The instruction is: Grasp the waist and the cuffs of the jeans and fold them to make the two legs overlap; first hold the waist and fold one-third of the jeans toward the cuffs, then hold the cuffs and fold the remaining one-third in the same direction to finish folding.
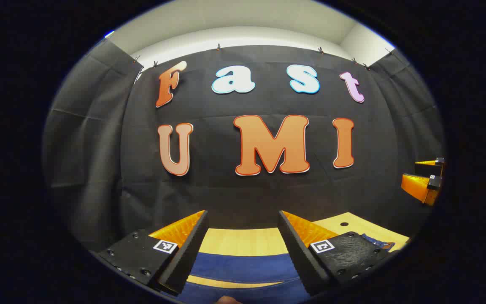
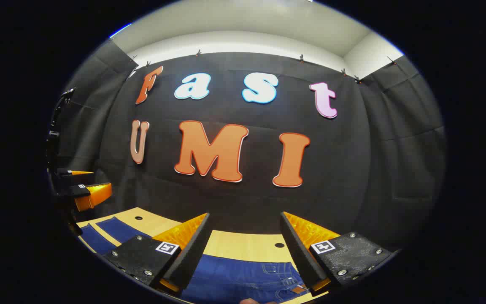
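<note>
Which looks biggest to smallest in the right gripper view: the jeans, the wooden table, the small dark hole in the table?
1. Jeans, though nearness to the camera may inflate them.
2. Wooden table, judging only its bare parts.
3. Dark hole, clearly smallest.

No words, brand names or numbers can be read on anything here, and the one kind of sign is a small square black-and-white coded tag (image 1: 165, 246) on each finger of the left tool and the right tool (a block pattern, not lettering).
</note>
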